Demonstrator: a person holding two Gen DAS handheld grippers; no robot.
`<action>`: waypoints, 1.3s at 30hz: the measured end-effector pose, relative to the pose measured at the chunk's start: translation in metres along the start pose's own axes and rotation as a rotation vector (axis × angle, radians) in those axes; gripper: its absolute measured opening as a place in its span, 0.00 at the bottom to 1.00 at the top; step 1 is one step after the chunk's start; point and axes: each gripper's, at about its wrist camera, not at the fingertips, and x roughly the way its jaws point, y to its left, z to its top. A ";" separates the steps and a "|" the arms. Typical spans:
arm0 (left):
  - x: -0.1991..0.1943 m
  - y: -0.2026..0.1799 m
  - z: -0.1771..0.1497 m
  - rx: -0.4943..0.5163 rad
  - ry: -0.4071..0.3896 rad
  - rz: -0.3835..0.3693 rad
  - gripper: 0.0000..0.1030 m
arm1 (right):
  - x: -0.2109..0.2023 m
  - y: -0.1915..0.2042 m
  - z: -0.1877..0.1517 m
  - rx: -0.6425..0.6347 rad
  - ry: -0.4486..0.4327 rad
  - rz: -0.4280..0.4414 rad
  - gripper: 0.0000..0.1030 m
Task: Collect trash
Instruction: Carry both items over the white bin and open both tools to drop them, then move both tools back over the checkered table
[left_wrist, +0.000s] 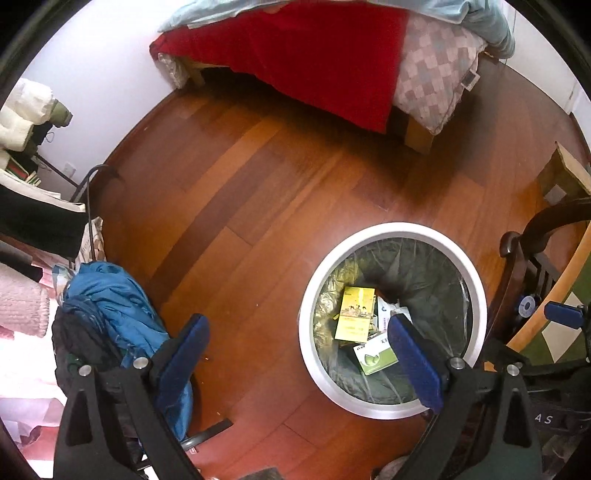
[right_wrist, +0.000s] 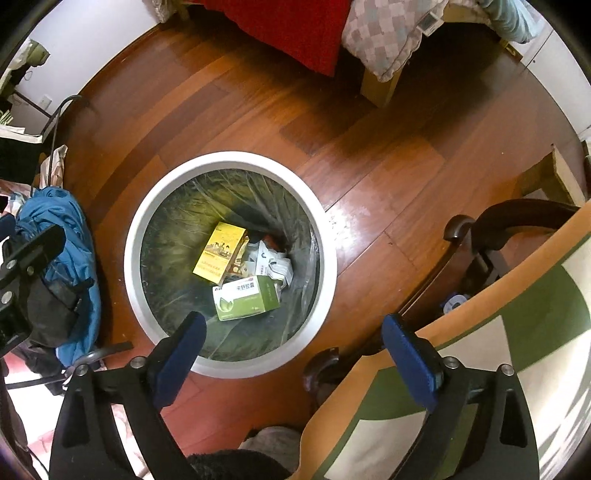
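Both grippers (left_wrist: 297, 358) (right_wrist: 293, 354) hung wide open and empty; the bin (right_wrist: 140, 206) sat just ahead-left of the right one, closer to it.

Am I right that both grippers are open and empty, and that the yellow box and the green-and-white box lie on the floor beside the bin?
Not quite: the yellow box and green-and-white box lie inside the bin, as the right wrist view shows.

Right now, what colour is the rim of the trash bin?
White; the trash bin rim shows best in the right wrist view.
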 end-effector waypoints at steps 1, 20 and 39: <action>-0.003 0.001 0.000 -0.002 -0.005 0.002 0.96 | -0.004 0.000 -0.001 0.001 -0.004 0.002 0.97; -0.081 0.010 -0.017 -0.006 -0.120 0.020 0.96 | -0.102 -0.005 -0.033 0.008 -0.153 0.023 1.00; -0.205 -0.044 -0.034 0.018 -0.270 -0.102 0.96 | -0.262 -0.107 -0.135 0.293 -0.408 0.248 1.00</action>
